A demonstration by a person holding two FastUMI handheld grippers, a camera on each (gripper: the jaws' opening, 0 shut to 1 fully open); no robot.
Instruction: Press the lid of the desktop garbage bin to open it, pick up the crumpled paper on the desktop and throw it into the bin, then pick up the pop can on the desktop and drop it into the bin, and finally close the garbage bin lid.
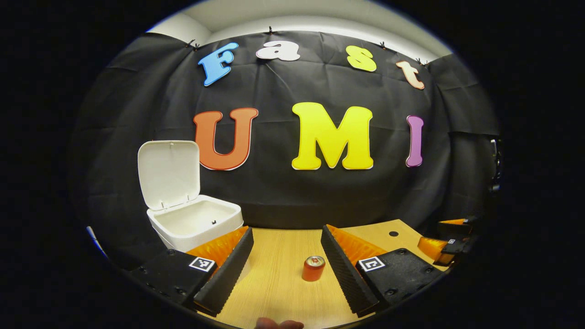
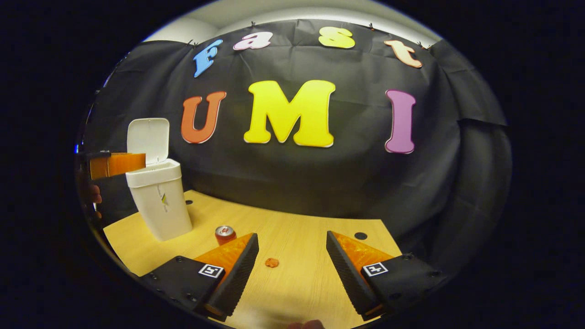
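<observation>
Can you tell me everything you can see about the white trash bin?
The bin is white and looks like smooth plastic, a tall box that narrows slightly toward its base. It stands upright on the wooden table, near the far left corner by the black cloth wall. Its hinged lid is open, tipped up and back. From the left gripper view the inside looks pale, and nothing can be made out in it. A small mark shows on its front. Nothing touches it; the can stands apart, nearby.

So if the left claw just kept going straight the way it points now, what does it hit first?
Most likely the pop can, standing upright on the desk between the open left claw fingers' line. Depth is unclear; the bin sits off to the side.
</observation>
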